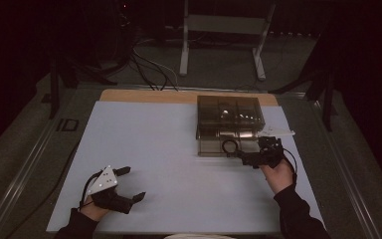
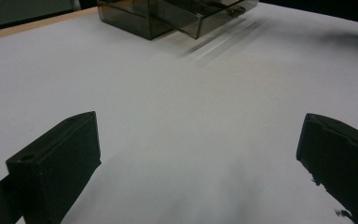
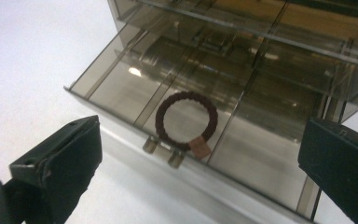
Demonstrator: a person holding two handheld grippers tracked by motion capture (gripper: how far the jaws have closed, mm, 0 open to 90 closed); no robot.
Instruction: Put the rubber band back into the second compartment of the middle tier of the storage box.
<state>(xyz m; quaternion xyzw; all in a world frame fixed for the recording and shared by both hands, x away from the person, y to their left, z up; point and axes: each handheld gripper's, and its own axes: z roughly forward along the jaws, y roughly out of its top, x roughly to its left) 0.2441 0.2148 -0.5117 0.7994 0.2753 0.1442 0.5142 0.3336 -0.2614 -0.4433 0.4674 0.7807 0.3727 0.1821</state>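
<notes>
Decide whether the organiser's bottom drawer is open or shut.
Open: the drawer juts out from the smoked organiser, exposing a dark hair band in its middle compartment.

Right gripper (image 3: 200,163) spread wide, nothing between the jaws, hovering before an open smoky drawer (image 3: 121,88). Dark braided bracelet (image 3: 186,120) lying flat in the middle compartment, just behind two small knobs (image 3: 163,152). White worktop (image 3: 32,56) to the left.

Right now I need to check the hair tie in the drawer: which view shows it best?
The right gripper view: the hair tie lies close and sharp in the middle compartment. The high view shows a tiny ring; in the left gripper view I cannot make it out.
</notes>
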